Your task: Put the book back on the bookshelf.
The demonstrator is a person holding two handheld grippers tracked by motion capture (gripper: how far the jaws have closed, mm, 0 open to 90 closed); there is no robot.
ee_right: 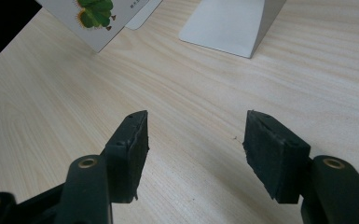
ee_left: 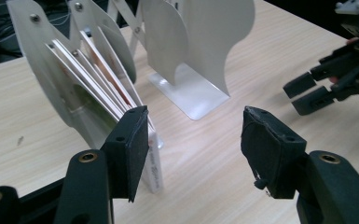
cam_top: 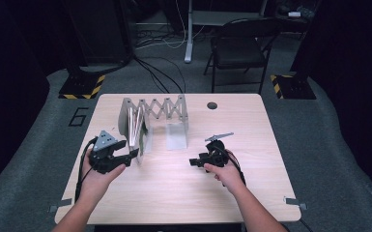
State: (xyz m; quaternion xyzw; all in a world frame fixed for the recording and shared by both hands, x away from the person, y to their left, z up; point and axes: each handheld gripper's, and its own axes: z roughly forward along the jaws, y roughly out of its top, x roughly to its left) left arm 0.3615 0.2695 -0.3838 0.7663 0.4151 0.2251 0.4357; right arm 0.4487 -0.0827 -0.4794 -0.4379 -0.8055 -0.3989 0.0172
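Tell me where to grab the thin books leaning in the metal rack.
Probably by the books' near edges, which fan out from the expanding rack toward the left gripper. Come in from that open side, jaws either side of one cover; its jaws stand open beside them.

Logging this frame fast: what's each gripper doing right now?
Left gripper: open, holding nothing, beside the leaning books.
Right gripper: open, holding nothing, over the table.
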